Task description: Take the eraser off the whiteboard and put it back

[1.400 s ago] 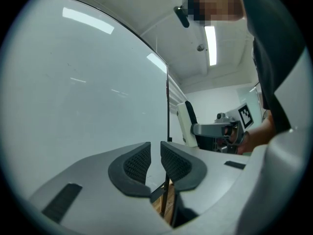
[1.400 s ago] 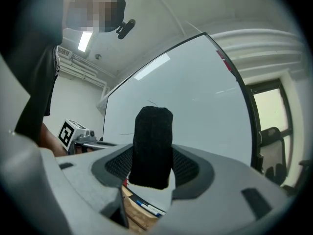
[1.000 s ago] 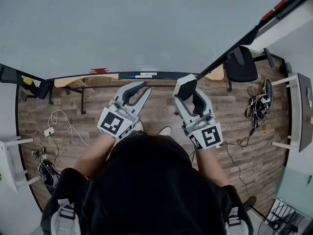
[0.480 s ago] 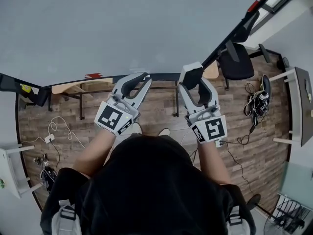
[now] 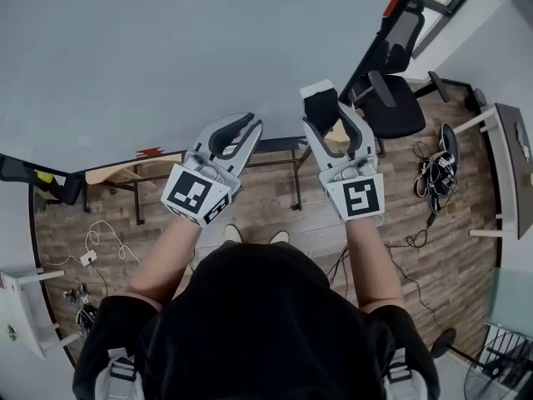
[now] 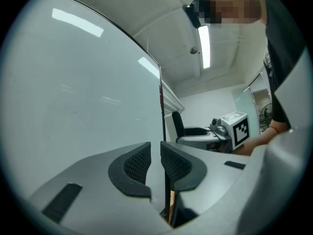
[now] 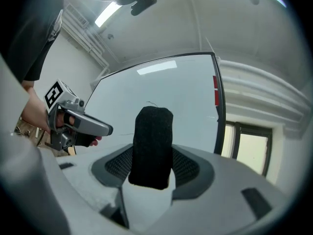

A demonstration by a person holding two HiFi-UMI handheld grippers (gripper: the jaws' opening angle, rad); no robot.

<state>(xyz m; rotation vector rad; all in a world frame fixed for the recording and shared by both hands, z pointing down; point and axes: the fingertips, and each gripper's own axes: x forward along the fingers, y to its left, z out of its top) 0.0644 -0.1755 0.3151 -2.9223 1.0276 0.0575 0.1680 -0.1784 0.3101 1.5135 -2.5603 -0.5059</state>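
The whiteboard [image 5: 208, 48] fills the upper part of the head view. The eraser [image 5: 320, 105] has a white back and black felt. My right gripper [image 5: 326, 117] is shut on it and holds it up close to the board's right side. In the right gripper view the black felt eraser [image 7: 153, 146] stands upright between the pads, with the whiteboard [image 7: 171, 87] behind it. My left gripper [image 5: 241, 132] is raised beside it, shut and holding nothing. In the left gripper view its pads [image 6: 139, 163] nearly touch, and the whiteboard [image 6: 73, 92] is at the left.
A black office chair [image 5: 396, 98] stands at the board's right end. A desk [image 5: 508, 165] and a tangle of cables [image 5: 437, 182] lie at the right. A white table [image 5: 21, 307] is at the lower left on the wooden floor [image 5: 108, 223].
Both grippers have risen toward the whiteboard. The right gripper has rolled with the eraser still held. The left gripper stays shut.
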